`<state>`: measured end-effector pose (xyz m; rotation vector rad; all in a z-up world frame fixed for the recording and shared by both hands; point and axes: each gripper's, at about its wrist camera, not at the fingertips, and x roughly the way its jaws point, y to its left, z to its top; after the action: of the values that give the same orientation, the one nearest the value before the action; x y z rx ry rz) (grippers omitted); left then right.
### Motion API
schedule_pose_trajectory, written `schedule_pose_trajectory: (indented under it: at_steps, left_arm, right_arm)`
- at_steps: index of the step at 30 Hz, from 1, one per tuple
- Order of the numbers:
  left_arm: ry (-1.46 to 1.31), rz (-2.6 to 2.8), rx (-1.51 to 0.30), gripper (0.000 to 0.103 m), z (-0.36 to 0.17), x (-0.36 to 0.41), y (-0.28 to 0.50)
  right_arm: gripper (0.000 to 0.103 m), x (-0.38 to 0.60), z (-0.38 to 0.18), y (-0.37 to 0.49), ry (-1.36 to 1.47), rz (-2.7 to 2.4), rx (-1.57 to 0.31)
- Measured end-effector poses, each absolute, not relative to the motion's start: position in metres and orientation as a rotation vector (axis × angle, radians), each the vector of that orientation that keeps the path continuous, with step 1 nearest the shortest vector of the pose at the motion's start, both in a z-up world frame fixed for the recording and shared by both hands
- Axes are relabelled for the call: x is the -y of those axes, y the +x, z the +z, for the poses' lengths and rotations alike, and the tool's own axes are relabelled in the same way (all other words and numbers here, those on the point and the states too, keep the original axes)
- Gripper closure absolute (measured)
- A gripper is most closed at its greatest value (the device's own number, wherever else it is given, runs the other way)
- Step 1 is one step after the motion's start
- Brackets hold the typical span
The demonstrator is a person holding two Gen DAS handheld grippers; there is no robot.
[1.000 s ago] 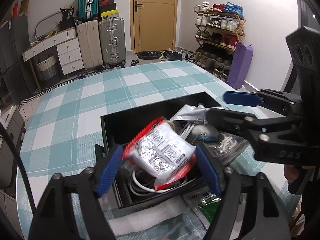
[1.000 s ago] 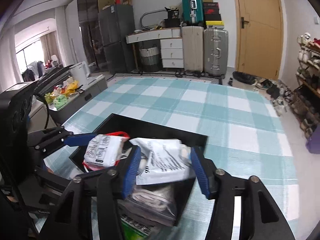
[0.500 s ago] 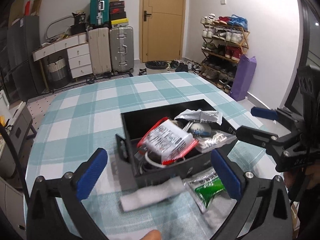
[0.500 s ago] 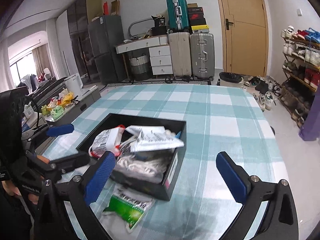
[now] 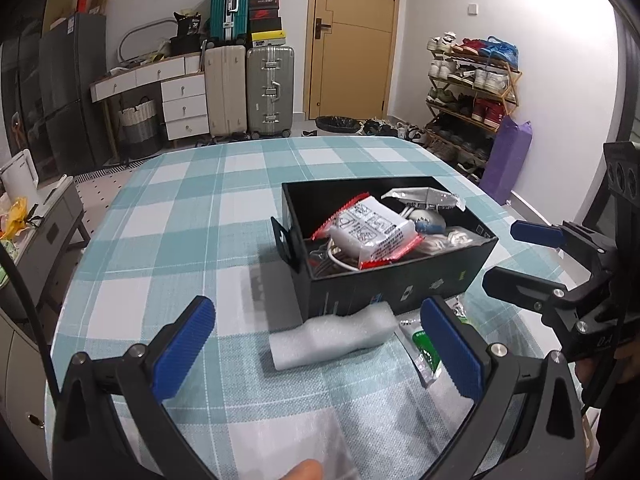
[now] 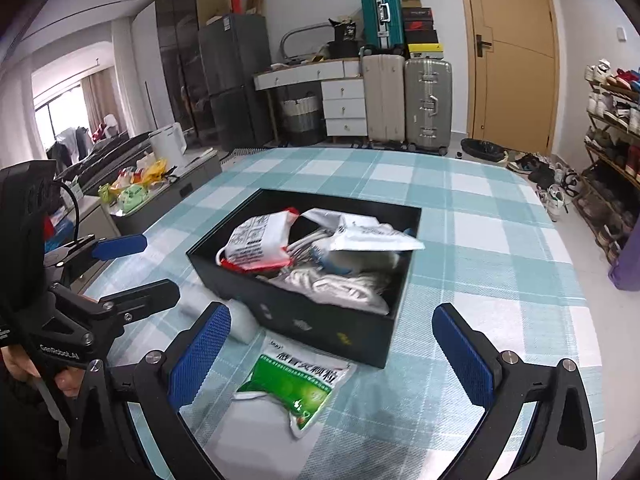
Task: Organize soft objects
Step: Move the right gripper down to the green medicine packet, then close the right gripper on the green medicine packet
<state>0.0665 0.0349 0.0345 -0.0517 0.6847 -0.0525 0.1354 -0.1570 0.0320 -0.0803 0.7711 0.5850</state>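
Observation:
A black box (image 5: 400,284) (image 6: 320,320) stands on the checked table, filled with soft packets: a white packet with red edges (image 5: 372,232) (image 6: 256,240), a silver-white pouch (image 5: 424,200) (image 6: 372,236), white cords and cloth (image 6: 340,284). A white foam piece (image 5: 332,340) (image 6: 240,320) and a green packet (image 6: 292,384) (image 5: 428,348) lie in front of the box. My left gripper (image 5: 316,348) is open and empty, held back from the box above the foam. My right gripper (image 6: 332,356) is open and empty above the green packet.
The table has a teal checked cloth (image 5: 180,216). Suitcases (image 5: 268,88), drawers, a door and a shoe rack (image 5: 472,92) stand beyond the far edge. A low cabinet with bags (image 6: 136,192) stands at the table's left.
Both grippers let go of their packets into the box, opened wide and drew back toward the near side of the table.

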Motion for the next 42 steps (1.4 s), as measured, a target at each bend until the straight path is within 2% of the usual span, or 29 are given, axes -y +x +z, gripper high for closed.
schedule_pose_trajectory:
  at_steps: [25, 42]
  left_arm:
    - [-0.082, -0.027, -0.76, 0.0, 0.0, -0.039, 0.064]
    - [-0.11, -0.032, -0.782, 0.0, -0.005, -0.045, 0.068]
  right_arm:
    - [0.001, 0.135, -0.023, 0.145, -0.125, 0.593, -1.005]
    - [0.001, 0.115, -0.039, 0.141, -0.19, 0.547, -1.039]
